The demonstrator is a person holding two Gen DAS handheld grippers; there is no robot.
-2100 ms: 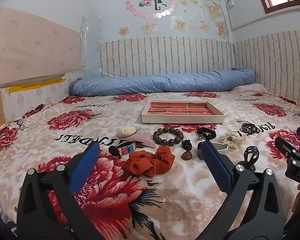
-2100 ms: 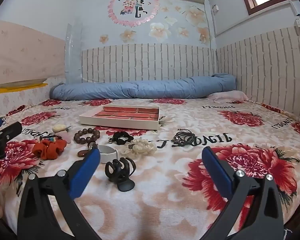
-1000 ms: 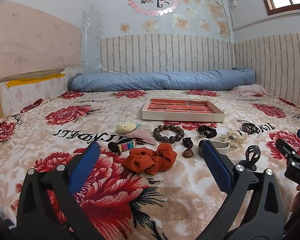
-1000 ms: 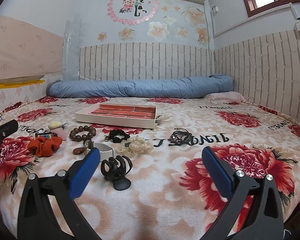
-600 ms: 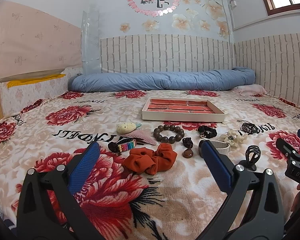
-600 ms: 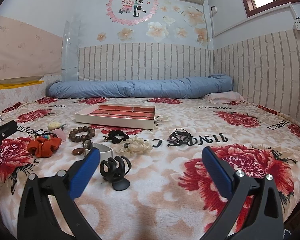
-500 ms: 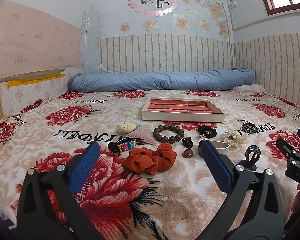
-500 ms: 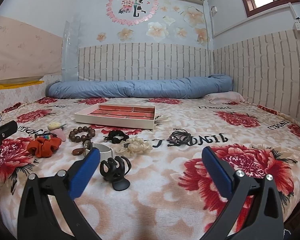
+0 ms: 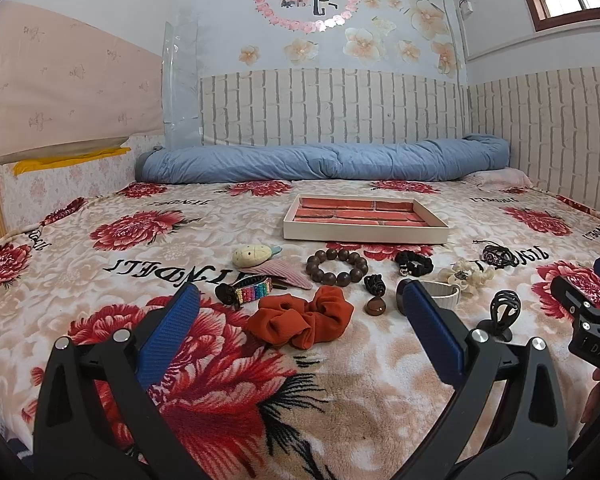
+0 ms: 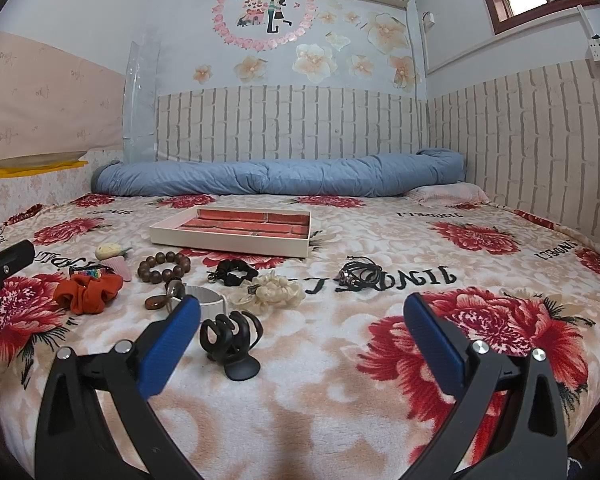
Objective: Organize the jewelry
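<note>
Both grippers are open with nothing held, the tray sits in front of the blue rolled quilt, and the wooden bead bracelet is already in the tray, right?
Not quite. The wooden bead bracelet is not in the tray; it lies on the blanket in front of it, as the left wrist view shows. The rest holds: the left gripper and right gripper are open with nothing held, and the tray sits in front of the blue rolled quilt.

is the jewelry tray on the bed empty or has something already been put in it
Empty, as far as both views show. The tray shows only its red lined compartments, while the bead bracelet and orange scrunchie lie on the blanket in front of it.
</note>
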